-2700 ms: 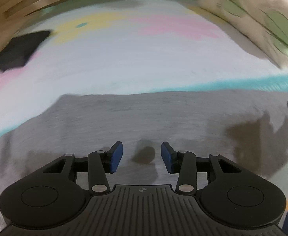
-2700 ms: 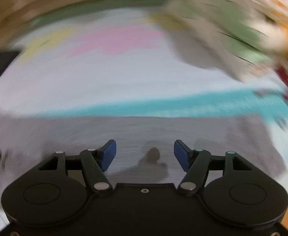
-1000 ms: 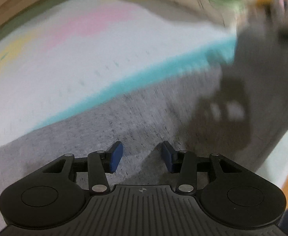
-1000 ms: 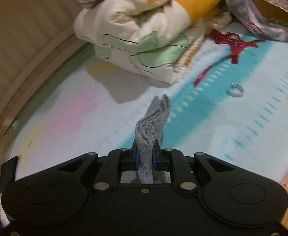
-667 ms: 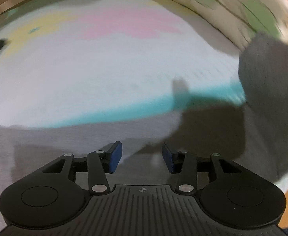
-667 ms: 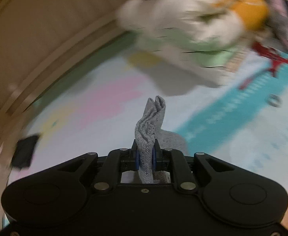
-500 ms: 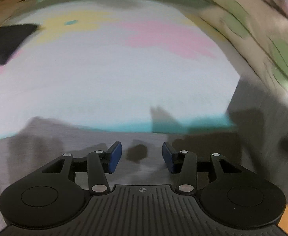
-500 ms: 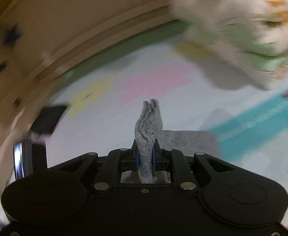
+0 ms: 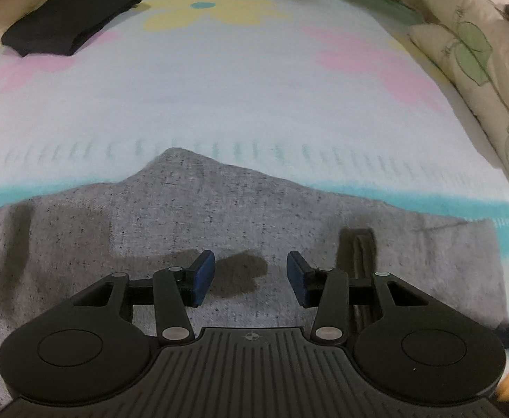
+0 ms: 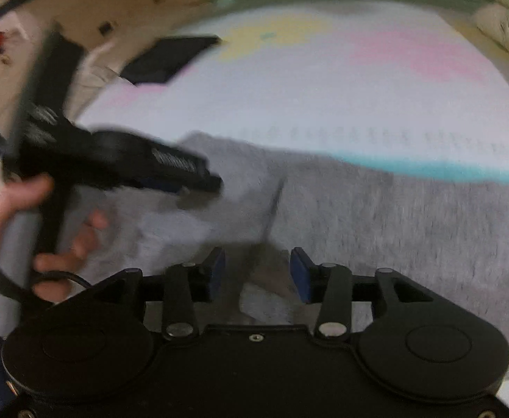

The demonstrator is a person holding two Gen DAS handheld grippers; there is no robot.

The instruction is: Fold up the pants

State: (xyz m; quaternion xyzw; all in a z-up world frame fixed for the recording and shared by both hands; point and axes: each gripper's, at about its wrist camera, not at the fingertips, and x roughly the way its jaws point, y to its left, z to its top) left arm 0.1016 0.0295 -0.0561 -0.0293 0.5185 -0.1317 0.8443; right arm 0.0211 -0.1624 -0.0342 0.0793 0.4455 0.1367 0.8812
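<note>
The grey pants lie flat on the pastel bedspread, doubled over, with a raised point at the far edge. My left gripper is open and empty just above the grey cloth. In the right wrist view the pants spread out ahead and a fold edge runs across them. My right gripper is open and empty over the cloth. The left gripper, held in a hand, shows at the left of that view, blurred.
A folded black garment lies at the far left of the bedspread; it also shows in the right wrist view. A rolled floral quilt lies along the right side. A wooden wall rims the far edge.
My right gripper carried the held end of the pants leftward over the rest, then opened and let it go. The cloth now lies doubled. The left gripper stayed open.
</note>
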